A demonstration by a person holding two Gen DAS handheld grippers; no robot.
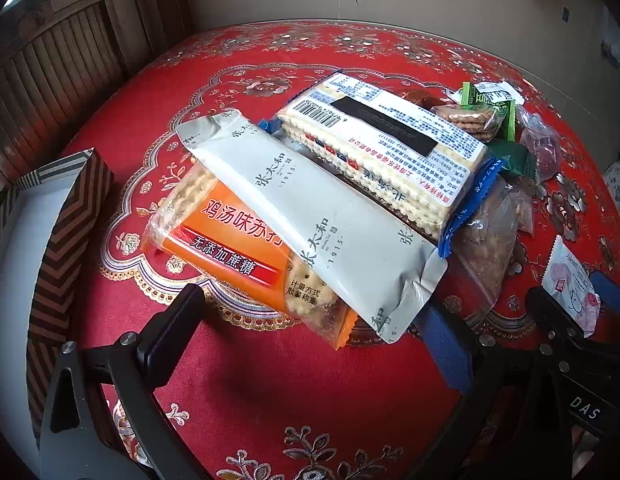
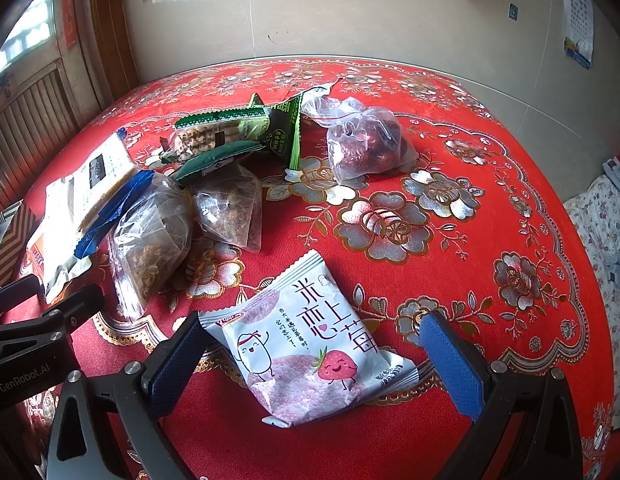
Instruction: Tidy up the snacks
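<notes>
My left gripper (image 1: 310, 304) is open just above the red tablecloth (image 1: 270, 392). Its fingers straddle the near ends of an orange soda-cracker pack (image 1: 234, 248) and of a long grey packet (image 1: 310, 216) lying across it. Behind them rests a big cracker pack (image 1: 386, 152) with a white label and blue ends. My right gripper (image 2: 312, 322) is open around a white-and-pink strawberry rice-cracker packet (image 2: 310, 344) lying flat on the cloth. The packet's left corner is next to the left finger (image 2: 178, 356).
A striped box (image 1: 70, 220) with a white inside stands at the table's left edge. Green biscuit packs (image 2: 230, 128), two clear bags of brown snacks (image 2: 154, 236) and a bag of dark red pieces (image 2: 362, 144) lie mid-table. A wall runs behind the table.
</notes>
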